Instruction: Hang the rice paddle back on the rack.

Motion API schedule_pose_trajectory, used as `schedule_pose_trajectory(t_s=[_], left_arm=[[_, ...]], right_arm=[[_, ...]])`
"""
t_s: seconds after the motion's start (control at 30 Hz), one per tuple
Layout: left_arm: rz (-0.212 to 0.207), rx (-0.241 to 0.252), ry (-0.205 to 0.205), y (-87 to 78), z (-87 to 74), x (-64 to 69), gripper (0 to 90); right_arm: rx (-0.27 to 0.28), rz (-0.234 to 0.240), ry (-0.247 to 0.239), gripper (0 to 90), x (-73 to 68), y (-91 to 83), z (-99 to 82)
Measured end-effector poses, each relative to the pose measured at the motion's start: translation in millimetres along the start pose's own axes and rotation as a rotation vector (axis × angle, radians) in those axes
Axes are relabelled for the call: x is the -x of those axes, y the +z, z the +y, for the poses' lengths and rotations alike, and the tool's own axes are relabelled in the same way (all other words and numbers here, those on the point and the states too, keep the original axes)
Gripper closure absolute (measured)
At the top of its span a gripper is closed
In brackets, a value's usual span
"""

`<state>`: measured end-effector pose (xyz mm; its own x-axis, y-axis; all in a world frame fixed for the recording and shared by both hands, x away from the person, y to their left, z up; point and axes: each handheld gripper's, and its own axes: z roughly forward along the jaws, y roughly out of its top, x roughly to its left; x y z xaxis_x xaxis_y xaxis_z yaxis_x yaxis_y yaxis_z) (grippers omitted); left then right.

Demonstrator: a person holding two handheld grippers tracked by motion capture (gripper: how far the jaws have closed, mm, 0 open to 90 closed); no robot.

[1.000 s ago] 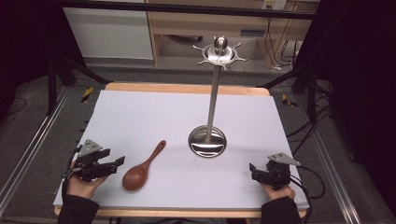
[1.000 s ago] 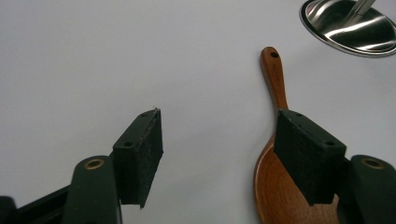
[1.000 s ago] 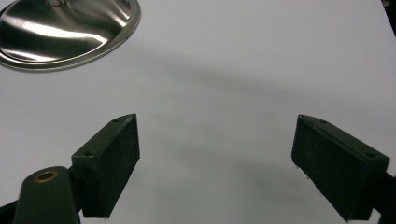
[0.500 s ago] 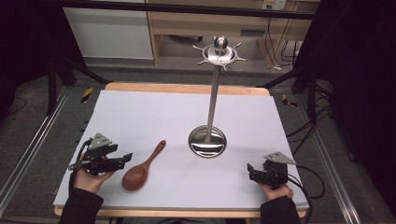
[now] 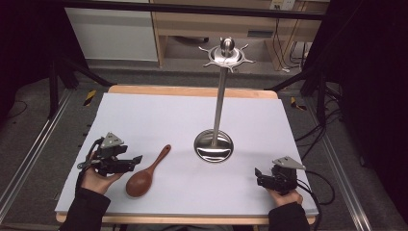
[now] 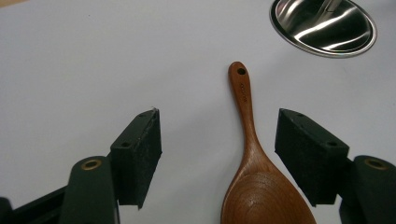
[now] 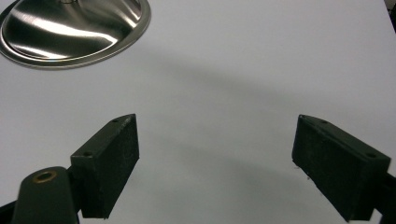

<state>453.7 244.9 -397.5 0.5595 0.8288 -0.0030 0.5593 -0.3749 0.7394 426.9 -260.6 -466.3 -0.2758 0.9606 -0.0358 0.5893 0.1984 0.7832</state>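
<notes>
Spoon (image 5: 146,174), wooden, lies on the white table (image 5: 144,120), near the steel stand (image 5: 217,120), whose top the gripper views cut off. Left gripper (image 6: 218,154) is spread wide around the spoon's neck, seemingly not touching; its bowl runs off-frame. Right gripper (image 7: 215,163) gapes over bare table.

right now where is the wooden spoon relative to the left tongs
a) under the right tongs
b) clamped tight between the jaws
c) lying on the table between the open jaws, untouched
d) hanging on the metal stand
c: in the left gripper view the wooden spoon lies flat on the white table between the spread jaws of the left tongs, with a gap showing at each pad.
</notes>
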Motion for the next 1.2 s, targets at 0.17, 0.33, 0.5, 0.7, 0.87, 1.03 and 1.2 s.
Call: schedule_pose_trajectory(t_s=[0.17,0.33,0.5,0.7,0.87,1.03,1.2], left_arm=[[-0.005,-0.022,0.013,3.0,4.0,2.6,30.4],[-0.011,-0.044,0.028,6.0,7.1,5.3,30.6],[-0.015,-0.074,0.042,11.1,11.1,8.8,31.0],[-0.028,-0.116,0.068,16.1,14.6,11.9,33.2],[-0.032,-0.147,0.086,19.7,17.1,14.8,34.8],[-0.042,-0.174,0.096,25.4,18.9,17.2,36.2],[-0.044,-0.195,0.104,30.4,19.7,19.8,37.7]], right_arm=[[-0.008,-0.002,-0.005,15.0,-0.6,1.3,-0.2],[-0.01,0.001,-0.007,14.8,-0.3,0.9,-0.3],[-0.012,0.005,-0.009,14.8,-0.5,0.8,-0.4],[-0.016,0.011,-0.009,14.6,-0.4,1.5,-0.2],[-0.019,0.009,-0.01,14.5,-0.2,1.2,-0.1],[-0.02,0.01,-0.011,14.4,-0.3,2.0,-0.2],[-0.021,0.01,-0.008,14.4,-0.3,1.9,0.0]])
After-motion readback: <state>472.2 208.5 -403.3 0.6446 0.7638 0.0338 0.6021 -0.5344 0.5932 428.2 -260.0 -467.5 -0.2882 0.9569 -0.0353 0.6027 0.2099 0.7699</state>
